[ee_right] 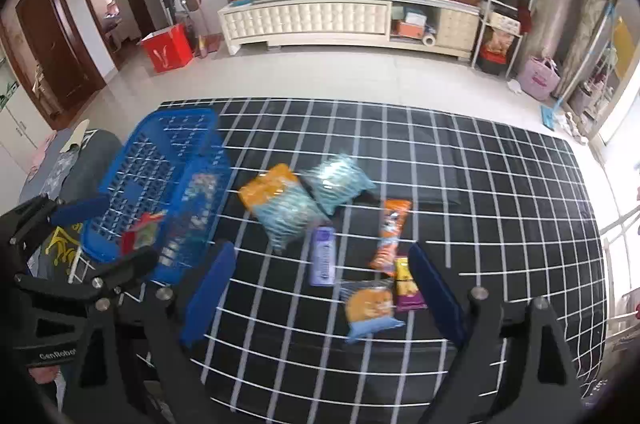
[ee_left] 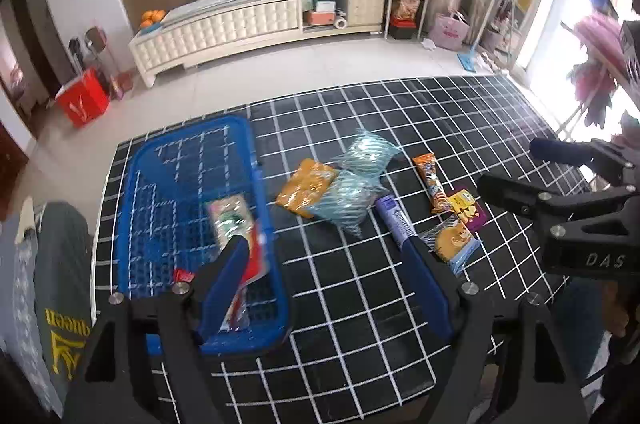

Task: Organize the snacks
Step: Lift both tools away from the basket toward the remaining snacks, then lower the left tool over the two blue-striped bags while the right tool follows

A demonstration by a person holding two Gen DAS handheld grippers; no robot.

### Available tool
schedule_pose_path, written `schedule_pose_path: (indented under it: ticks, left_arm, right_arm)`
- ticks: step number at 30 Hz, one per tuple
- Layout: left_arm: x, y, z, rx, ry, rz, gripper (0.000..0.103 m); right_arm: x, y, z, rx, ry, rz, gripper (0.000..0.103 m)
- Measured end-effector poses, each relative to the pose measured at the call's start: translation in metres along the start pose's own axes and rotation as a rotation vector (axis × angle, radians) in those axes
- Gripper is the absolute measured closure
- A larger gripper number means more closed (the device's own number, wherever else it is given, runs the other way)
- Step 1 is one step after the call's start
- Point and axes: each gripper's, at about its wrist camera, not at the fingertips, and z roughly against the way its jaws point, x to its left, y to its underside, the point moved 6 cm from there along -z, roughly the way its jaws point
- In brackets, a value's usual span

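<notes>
1. My left gripper [ee_left: 324, 252] is spread wide and holds nothing; its left finger hangs over the basket's near right corner, its right finger over the bare cloth.
2. My right gripper [ee_right: 320, 264] is also wide open and empty, above the cluster of snacks on the near part of the table.
3. The blue basket [ee_right: 120, 160] sits at the table's left end. One snack pack [ee_left: 234, 220] with red and green print lies in it against the right wall; blur hides the label.
4. Still on the black grid cloth [ee_right: 480, 184], from left to right: an orange bag [ee_right: 268, 184], two pale blue bags [ee_right: 288, 216], one lying partly over the orange bag and the other [ee_right: 338, 178] just behind it.
5. Nearer me lies a purple bar [ee_right: 323, 258], and beside it an orange stick pack [ee_right: 390, 236].
6. Closest are a yellow-and-purple packet [ee_right: 406, 284] and a blue-edged cookie pack [ee_right: 370, 308], touching each other. The yellow-and-purple packet sits just beside my right gripper's right finger [ee_right: 436, 288].
</notes>
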Motion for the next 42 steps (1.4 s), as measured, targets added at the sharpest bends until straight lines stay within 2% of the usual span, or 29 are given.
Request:
schedule_pose_path:
  ticks: [5, 12, 18, 22, 25, 28, 31, 34, 39, 42]
  left_arm:
    - [-0.031, -0.007, -0.019, -0.018, 0.018, -0.046, 0.026]
    - [-0.066, 0.007, -0.052, 0.023, -0.042, -0.181, 0.026]
    - [-0.064, 0.013, -0.085, 0.074, -0.063, -0.149, 0.026]
    - [-0.065, 0.007, -0.102, 0.109, -0.075, -0.204, 0.026]
    - [-0.062, -0.001, -0.122, 0.177, -0.088, -0.25, 0.026]
    - [-0.06, -0.01, -0.141, 0.243, -0.087, -0.286, 0.026]
    - [-0.064, -0.018, -0.156, 0.283, -0.094, -0.315, 0.026]
    - [-0.066, -0.024, -0.173, 0.338, -0.132, -0.335, 0.026]
    - [-0.066, -0.028, -0.203, 0.417, -0.192, -0.439, 0.026]
    - [-0.063, -0.031, -0.217, 0.44, -0.217, -0.489, 0.026]
  right_arm:
    - [-0.035, 0.009, -0.006, -0.012, 0.034, 0.02, 0.009]
    - [-0.068, 0.022, -0.024, -0.025, -0.001, 0.073, 0.008]
    - [-0.082, 0.024, -0.051, -0.017, -0.05, 0.09, 0.008]
    - [-0.087, 0.022, -0.066, -0.028, -0.039, 0.15, 0.008]
    - [-0.088, 0.021, -0.075, -0.032, -0.059, 0.165, 0.008]
    - [-0.089, 0.018, -0.089, 0.005, -0.099, 0.142, 0.008]
    - [-0.09, 0.012, -0.103, 0.026, -0.099, 0.136, 0.008]
    - [-0.094, 0.006, -0.11, 0.016, -0.105, 0.108, 0.008]
    - [-0.105, 0.011, -0.123, 0.021, -0.151, 0.022, 0.008]
    - [-0.11, 0.015, -0.126, 0.035, -0.153, 0.018, 0.008]
